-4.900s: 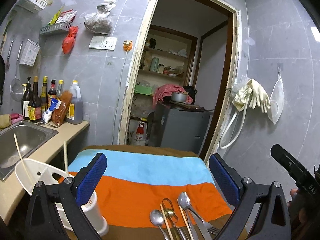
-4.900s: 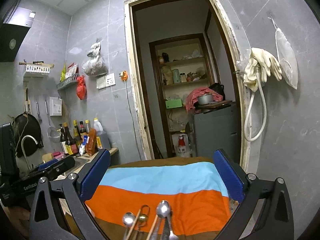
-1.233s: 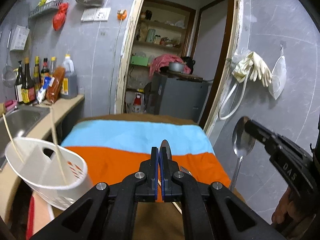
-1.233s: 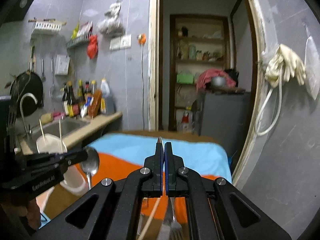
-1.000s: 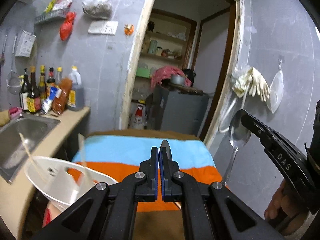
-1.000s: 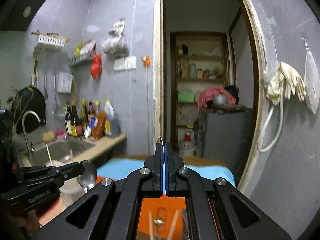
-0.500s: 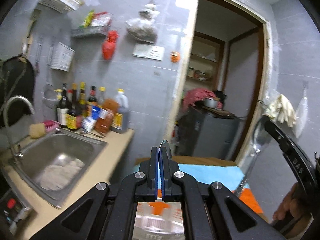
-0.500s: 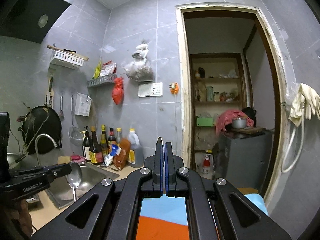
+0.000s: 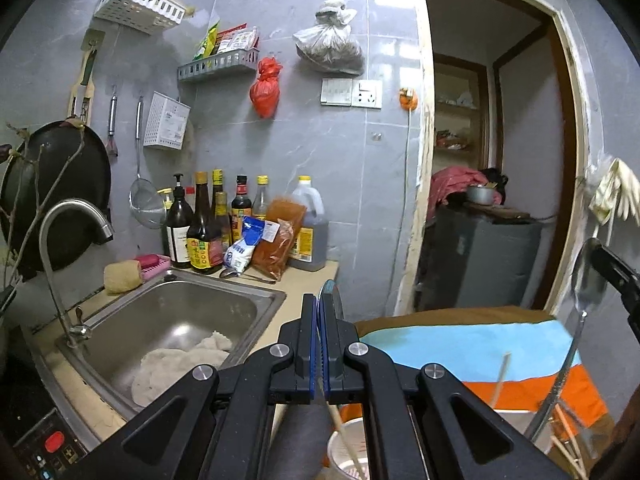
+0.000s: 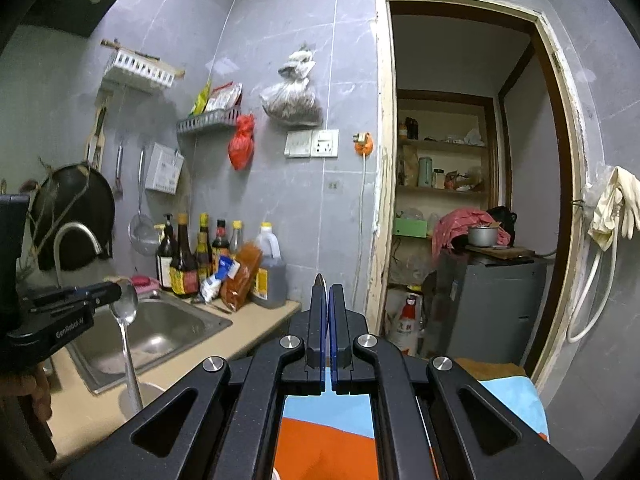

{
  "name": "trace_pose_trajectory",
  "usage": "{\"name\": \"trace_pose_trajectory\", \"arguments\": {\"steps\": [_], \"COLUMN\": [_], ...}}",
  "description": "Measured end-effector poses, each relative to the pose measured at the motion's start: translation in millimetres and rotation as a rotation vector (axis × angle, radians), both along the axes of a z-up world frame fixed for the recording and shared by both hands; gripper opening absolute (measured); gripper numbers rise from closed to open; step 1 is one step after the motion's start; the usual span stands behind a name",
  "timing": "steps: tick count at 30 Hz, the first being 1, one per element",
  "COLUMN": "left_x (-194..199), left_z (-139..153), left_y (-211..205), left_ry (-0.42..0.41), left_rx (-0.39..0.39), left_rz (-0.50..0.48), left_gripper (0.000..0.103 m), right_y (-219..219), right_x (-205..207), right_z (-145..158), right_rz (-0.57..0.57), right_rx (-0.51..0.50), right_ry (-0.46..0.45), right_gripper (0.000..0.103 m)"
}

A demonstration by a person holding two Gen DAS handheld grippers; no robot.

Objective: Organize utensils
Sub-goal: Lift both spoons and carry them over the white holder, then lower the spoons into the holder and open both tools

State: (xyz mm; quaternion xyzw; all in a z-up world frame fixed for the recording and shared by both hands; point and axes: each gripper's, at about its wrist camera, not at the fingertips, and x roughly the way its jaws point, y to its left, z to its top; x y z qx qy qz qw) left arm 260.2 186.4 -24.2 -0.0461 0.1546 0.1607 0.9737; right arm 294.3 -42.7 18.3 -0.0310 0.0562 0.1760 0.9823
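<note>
My left gripper (image 9: 320, 308) is shut on a metal spoon (image 9: 333, 294) by its bowl; the right wrist view shows that spoon (image 10: 126, 332) hanging handle-down from the left gripper (image 10: 114, 290) above a white utensil holder (image 10: 138, 398). My right gripper (image 10: 328, 300) is shut on a second spoon, whose bowl edge (image 10: 319, 280) pokes out between the pads; it also shows in the left wrist view (image 9: 576, 344), hanging handle-down. The holder (image 9: 352, 452) sits below my left gripper with chopsticks (image 9: 344, 436) in it.
A steel sink (image 9: 160, 328) with a cloth and a tap (image 9: 68, 236) lies left. Sauce bottles (image 9: 224, 228) stand on the counter behind it. A striped blue and orange cloth (image 9: 480, 344) covers the table at right. A doorway (image 10: 472, 200) opens behind.
Both grippers, each holding a spoon, have swung left toward the sink and counter. The holder now sits directly under the left gripper.
</note>
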Motion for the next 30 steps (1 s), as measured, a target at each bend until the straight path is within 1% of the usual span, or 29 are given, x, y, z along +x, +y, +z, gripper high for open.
{"name": "trace_pose_trajectory", "arguments": {"steps": [3, 6, 10, 15, 18, 25, 27, 30], "left_x": [3.8, 3.7, 1.6, -0.8, -1.5, -9.6, -12.2, -10.5], "left_z": [-8.7, -17.7, -26.5, -35.5, -37.8, -35.7, -34.3, -35.2], "left_y": [-4.1, -9.9, -14.4, -24.6, -27.1, -32.1, -31.5, -29.0], "left_ry": [0.014, 0.018, 0.014, 0.023, 0.037, 0.041, 0.049, 0.094], "left_rx": [0.026, 0.058, 0.061, 0.097, 0.088, 0.067, 0.039, 0.002], "left_rz": [0.023, 0.041, 0.048, 0.040, 0.015, -0.046, -0.081, -0.119], "left_gripper": [0.002, 0.002, 0.002, 0.002, 0.003, 0.005, 0.006, 0.006], "right_y": [3.5, 7.7, 16.3, 20.2, 20.0, 15.9, 15.0, 14.0], "right_x": [3.1, -0.6, -3.3, -7.0, -7.7, -11.3, -12.4, -13.0], "right_z": [-9.2, -18.2, -25.5, -34.5, -36.7, -39.9, -40.4, -41.5], "right_rz": [0.001, 0.008, 0.019, 0.040, 0.050, 0.066, 0.071, 0.073], "right_rx": [-0.022, -0.061, -0.114, -0.137, -0.128, -0.101, -0.099, -0.097], "right_ry": [0.003, -0.024, -0.046, -0.039, -0.023, 0.005, 0.015, 0.035], "right_gripper": [0.002, 0.002, 0.002, 0.002, 0.002, 0.002, 0.002, 0.003]}}
